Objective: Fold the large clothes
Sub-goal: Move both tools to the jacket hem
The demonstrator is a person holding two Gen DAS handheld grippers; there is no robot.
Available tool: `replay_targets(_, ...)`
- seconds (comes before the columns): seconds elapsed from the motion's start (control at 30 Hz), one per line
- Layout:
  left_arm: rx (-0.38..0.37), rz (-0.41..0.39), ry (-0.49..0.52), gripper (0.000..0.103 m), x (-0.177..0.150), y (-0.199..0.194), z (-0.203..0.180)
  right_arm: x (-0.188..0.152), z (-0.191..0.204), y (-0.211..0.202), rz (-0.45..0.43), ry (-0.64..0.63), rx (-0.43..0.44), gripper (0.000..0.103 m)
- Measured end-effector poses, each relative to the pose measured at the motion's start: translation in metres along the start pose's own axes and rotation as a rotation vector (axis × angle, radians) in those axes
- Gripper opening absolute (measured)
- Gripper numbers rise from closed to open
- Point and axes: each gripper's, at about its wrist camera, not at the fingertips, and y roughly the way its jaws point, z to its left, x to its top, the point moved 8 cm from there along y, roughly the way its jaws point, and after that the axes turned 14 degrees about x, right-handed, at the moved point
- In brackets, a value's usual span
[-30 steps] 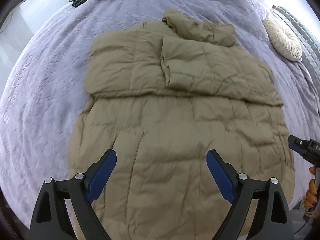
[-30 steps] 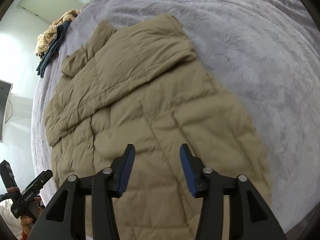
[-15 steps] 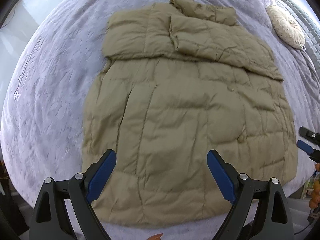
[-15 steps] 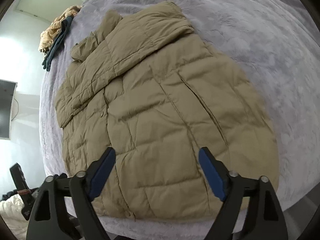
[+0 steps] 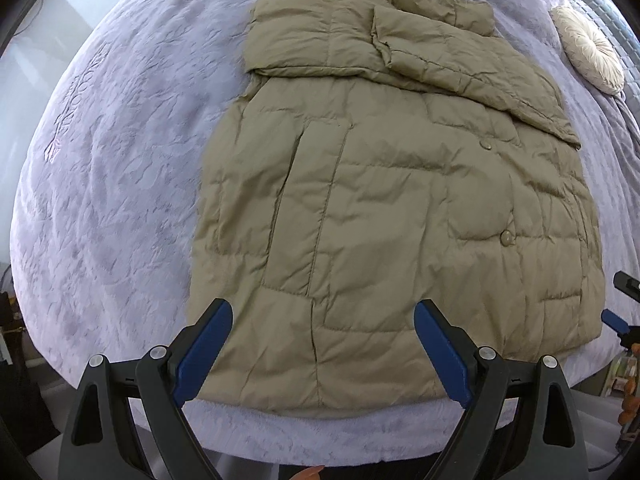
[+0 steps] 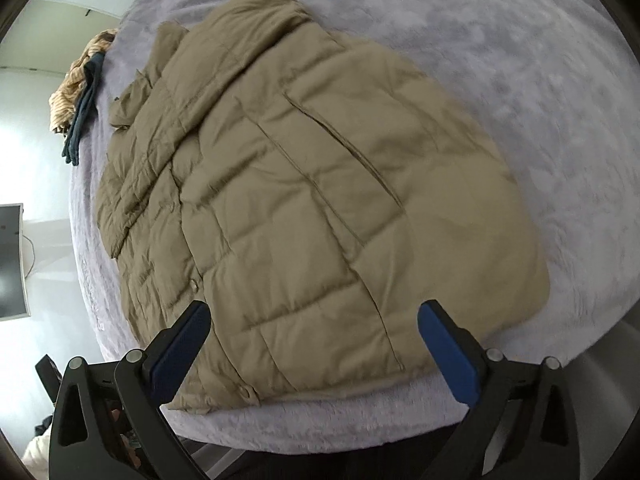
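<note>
A tan quilted puffer coat (image 5: 392,184) (image 6: 304,200) lies flat on the lavender bed cover (image 5: 120,160) (image 6: 520,60), both sleeves folded across its chest and its hem near the bed's front edge. My left gripper (image 5: 322,336) hangs open above the hem, nothing between its blue pads. My right gripper (image 6: 314,338) also hovers over the hem edge; its jaws are opening wide and hold nothing. The right gripper's tip (image 5: 618,320) shows at the left wrist view's right border.
A round cream cushion (image 5: 592,50) lies at the bed's far right. Striped and dark blue clothes (image 6: 78,92) are piled at the far corner. A monitor (image 6: 10,260) stands on the wall beside the bed. The bed's front edge (image 5: 320,436) drops to the floor.
Both grippers have pulled back toward the bed's front edge, so the whole coat now shows. The right gripper's jaws went from half closed to wide apart. The coat has not moved.
</note>
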Motion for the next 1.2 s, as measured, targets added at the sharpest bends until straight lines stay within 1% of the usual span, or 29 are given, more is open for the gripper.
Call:
replay_targets(0.13,0.010,0.013,-0.015,0.093,-0.003,0.003,0.005,-0.003,-0.006,-0.004,0.003,0.022,0.005,0.103)
replay_targets(0.37,-0.005,0.055,-0.054,0.093,-0.013,0.012,0.018,0.000,-0.024,-0.014,-0.035,0.091,0.015,0.103)
replay_targets(0.4,-0.005,0.059,-0.064,0.093,-0.016,0.014,0.021,0.000,-0.026,-0.014,-0.027,0.098,0.014,0.103)
replay_targets(0.5,-0.013,0.077,-0.093,0.093,-0.025,0.020,0.033,-0.006,-0.037,-0.011,0.037,0.119,0.015,0.103)
replay_targets(0.6,-0.067,0.108,-0.137,0.093,-0.039,0.025,0.044,-0.012,-0.052,-0.010,0.065,0.163,0.017,0.103)
replay_targets(0.77,-0.187,0.187,-0.188,0.093,-0.069,0.037,0.054,-0.021,-0.070,-0.019,0.046,0.226,0.065,0.103)
replay_targets(0.83,-0.215,0.213,-0.204,0.093,-0.081,0.040,0.053,-0.026,-0.075,-0.018,0.043,0.250,0.088,0.103)
replay_targets(0.87,-0.225,0.238,-0.218,0.093,-0.087,0.045,0.054,-0.028,-0.079,-0.019,0.042,0.260,0.099,0.103)
replay_targets(0.93,-0.234,0.278,-0.244,0.093,-0.096,0.052,0.054,-0.030,-0.085,-0.019,0.040,0.286,0.122,0.103)
replay_targets(1.0,-0.259,0.305,-0.274,0.093,-0.102,0.059,0.053,-0.033,-0.088,-0.017,0.035,0.315,0.149,0.103)
replay_targets(1.2,-0.336,0.338,-0.335,0.093,-0.110,0.073,0.049,-0.038,-0.100,-0.008,0.018,0.408,0.229,0.103)
